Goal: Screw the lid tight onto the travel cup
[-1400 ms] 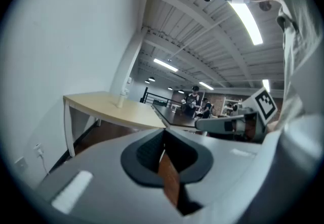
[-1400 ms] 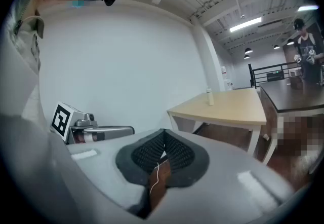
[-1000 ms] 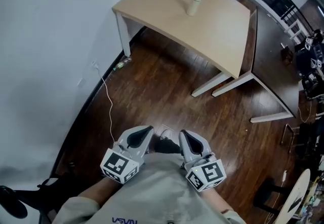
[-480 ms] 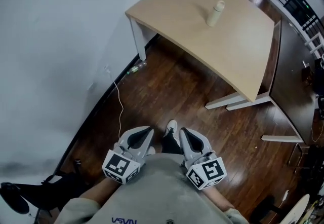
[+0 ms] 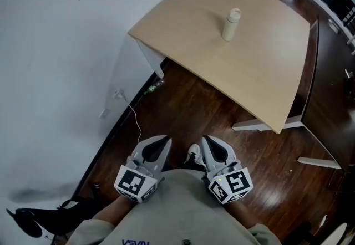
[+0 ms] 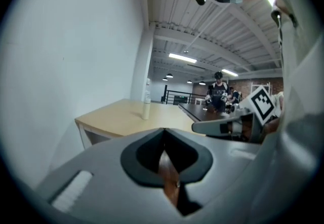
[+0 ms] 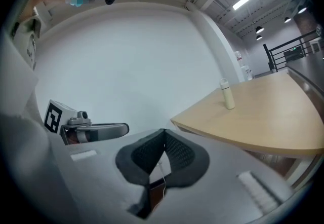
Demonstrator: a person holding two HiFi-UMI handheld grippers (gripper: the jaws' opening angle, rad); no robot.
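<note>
Cup first: the travel cup (image 5: 229, 25) stands upright out on the pale wooden surface (image 5: 260, 77), alone, with its lid (image 5: 234, 14) sitting on top. Whether that lid is threaded down or only resting, I can't tell from here.

Now the grippers. The left gripper (image 5: 157, 147) and the right gripper (image 5: 212, 147) are tucked in close to the person's body, side by side over the dark wooden floor (image 5: 188, 105). Both pairs of fingers (image 6: 142, 157) are pressed together with nothing between them; only floor shows through the gap in the pads. Both point roughly toward the cup, which is well apart from them, across open floor and past the near edge of the surface. From the left gripper view the cup (image 6: 146, 108) shows small and far; from the right gripper view (image 7: 228, 96) it is just as far.

Handling, as I read it: a slim, tall, rigid cup with a smooth wall, probably light, so it could tip or spin under a twist. One gripper should clamp the body around its middle to hold it fast. The other should take the lid across its sides, squarely, since a smooth cap may slip.
</note>
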